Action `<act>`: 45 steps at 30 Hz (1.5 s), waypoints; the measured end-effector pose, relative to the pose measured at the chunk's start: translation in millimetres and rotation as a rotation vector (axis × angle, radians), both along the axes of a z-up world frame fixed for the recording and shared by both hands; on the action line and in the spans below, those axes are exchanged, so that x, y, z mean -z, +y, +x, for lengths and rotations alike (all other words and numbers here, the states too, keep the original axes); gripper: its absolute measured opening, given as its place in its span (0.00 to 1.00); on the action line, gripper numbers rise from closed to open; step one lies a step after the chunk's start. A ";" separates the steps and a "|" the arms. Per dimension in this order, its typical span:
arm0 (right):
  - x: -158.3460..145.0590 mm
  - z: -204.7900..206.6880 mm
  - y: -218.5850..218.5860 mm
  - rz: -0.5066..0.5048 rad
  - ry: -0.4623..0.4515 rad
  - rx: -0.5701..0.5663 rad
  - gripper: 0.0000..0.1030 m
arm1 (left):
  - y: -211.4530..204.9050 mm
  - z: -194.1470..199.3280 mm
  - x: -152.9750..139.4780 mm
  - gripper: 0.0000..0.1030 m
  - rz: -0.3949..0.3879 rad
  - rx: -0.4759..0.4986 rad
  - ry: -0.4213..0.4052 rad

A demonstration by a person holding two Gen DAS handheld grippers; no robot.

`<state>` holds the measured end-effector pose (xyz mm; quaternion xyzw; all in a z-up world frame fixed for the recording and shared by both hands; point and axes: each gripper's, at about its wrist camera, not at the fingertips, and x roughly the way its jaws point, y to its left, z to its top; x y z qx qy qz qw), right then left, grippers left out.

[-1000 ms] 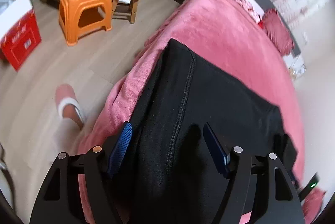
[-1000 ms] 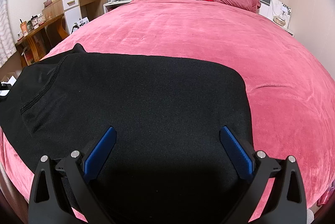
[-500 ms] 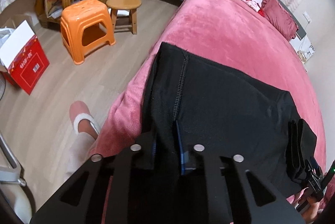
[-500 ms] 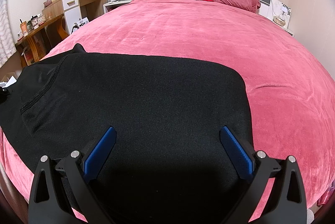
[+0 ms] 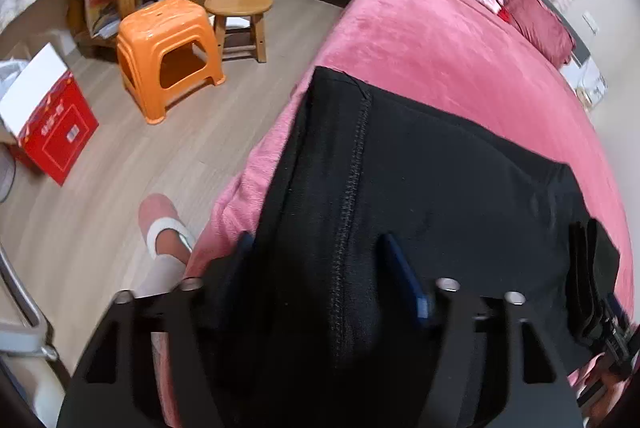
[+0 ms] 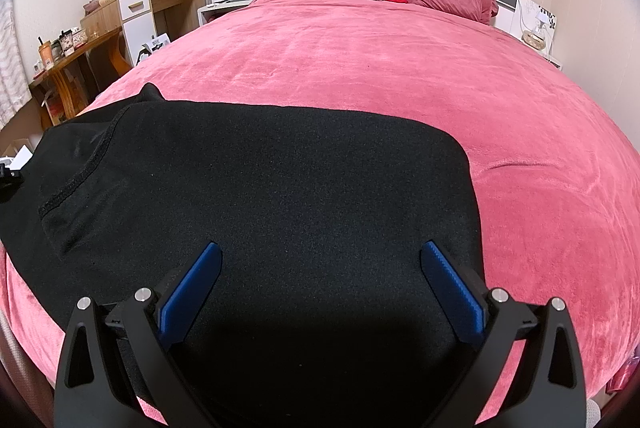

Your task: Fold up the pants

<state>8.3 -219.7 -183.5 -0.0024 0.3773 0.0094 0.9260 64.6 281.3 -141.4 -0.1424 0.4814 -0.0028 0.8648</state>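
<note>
left view: my left gripper [image 5: 320, 268] hangs over the near left edge of the black pants [image 5: 440, 180], which lie flat on the pink bedspread [image 5: 420, 40] close to the bed's near edge, their left end overhanging toward the floor. its jaws have just been opening and stand apart; cloth with a stitched seam [image 5: 352, 168] lies between the fingers [image 5: 404, 276], and i cannot tell whether the pads press it. the seam runs away from the fingers toward the headboard.

right view: my right gripper [image 6: 320, 292] hovers over the same pants [image 6: 260, 188] with its jaws spread wide, blue pads [image 6: 452, 292] apart and nothing pinched between them. the garment lies directly beneath and ahead of these fingers.

relation governing the next move, as i judge it: the pants' long axis runs left to right along the near bed edge, across both grippers' pointing lines. the rounded end points right; the seamed, hemmed end [image 6: 76, 184] points left. each gripper sits near one end, so a fold would likely carry one end along that axis onto the other.
</note>
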 end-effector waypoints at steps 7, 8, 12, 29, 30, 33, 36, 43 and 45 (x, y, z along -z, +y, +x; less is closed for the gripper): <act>0.1 0.1 -0.4 0.003 0.000 0.000 0.98 | -20.8 -3.5 -25.5 0.20 0.006 0.017 -0.074; 0.1 0.0 -0.5 0.003 0.000 -0.001 0.98 | -22.5 -4.1 -28.8 0.19 0.005 0.018 -0.085; 0.2 -0.1 -0.1 0.003 0.000 0.000 0.98 | -35.1 -8.3 -55.3 0.19 -0.025 0.027 -0.170; 0.6 0.2 1.3 0.001 0.000 0.001 0.98 | -120.1 -40.0 -157.4 0.16 -0.138 0.240 -0.447; 0.6 0.2 1.4 0.001 0.000 0.001 0.98 | -125.5 -41.8 -160.4 0.16 -0.144 0.258 -0.455; 0.7 0.2 1.5 0.001 0.000 0.001 0.98 | -143.7 -45.5 -166.9 0.16 -0.173 0.318 -0.469; 0.3 0.3 2.0 0.000 0.001 0.002 0.98 | -160.3 -47.2 -168.6 0.16 -0.208 0.364 -0.466; -4.3 -0.3 1.1 0.014 -0.005 -0.001 0.98 | -229.8 -53.8 -173.8 0.13 -0.218 0.543 -0.463; -5.5 -0.5 -0.3 0.027 -0.005 -0.003 0.98 | -249.1 -56.9 -175.1 0.00 -0.219 0.592 -0.466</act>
